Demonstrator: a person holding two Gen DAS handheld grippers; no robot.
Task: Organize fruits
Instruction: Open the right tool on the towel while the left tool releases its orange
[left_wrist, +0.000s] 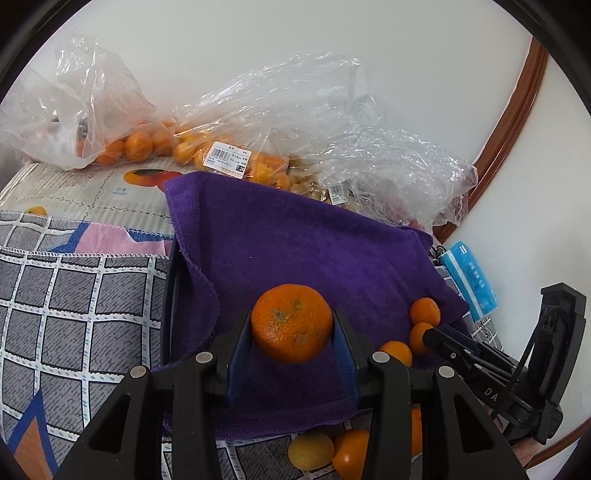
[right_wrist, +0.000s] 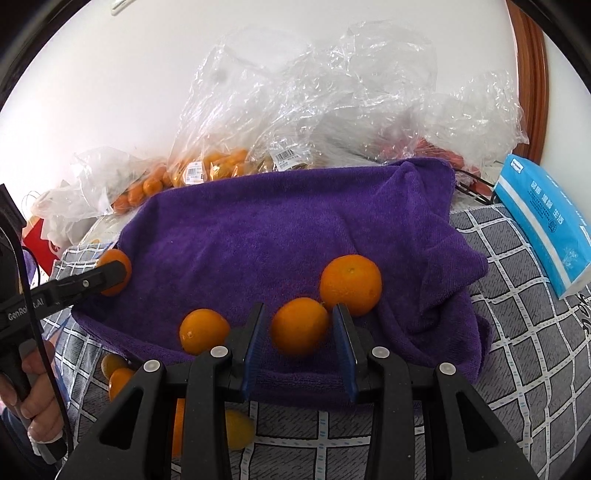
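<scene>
A purple towel (left_wrist: 295, 243) lies over the checked tablecloth. My left gripper (left_wrist: 291, 320) is shut on a large mandarin (left_wrist: 291, 332), held just above the towel; in the right wrist view the left gripper (right_wrist: 112, 275) shows at the towel's left edge with that mandarin (right_wrist: 123, 264). My right gripper (right_wrist: 299, 310) is shut on a small orange (right_wrist: 300, 326) at the towel's near edge. Two more oranges rest on the towel, one (right_wrist: 351, 284) just behind the right pad and one (right_wrist: 204, 331) to the left. The right gripper (left_wrist: 430, 336) reaches in from the right in the left wrist view.
Clear plastic bags of oranges (left_wrist: 144, 144) and other fruit (right_wrist: 288, 122) crowd the back by the wall. A blue tissue pack (right_wrist: 543, 229) lies at the right. Loose fruit, including a yellow one (left_wrist: 310, 450), sits on the tablecloth (left_wrist: 74, 314) under the grippers. A hand (right_wrist: 37, 387) holds the left gripper's handle.
</scene>
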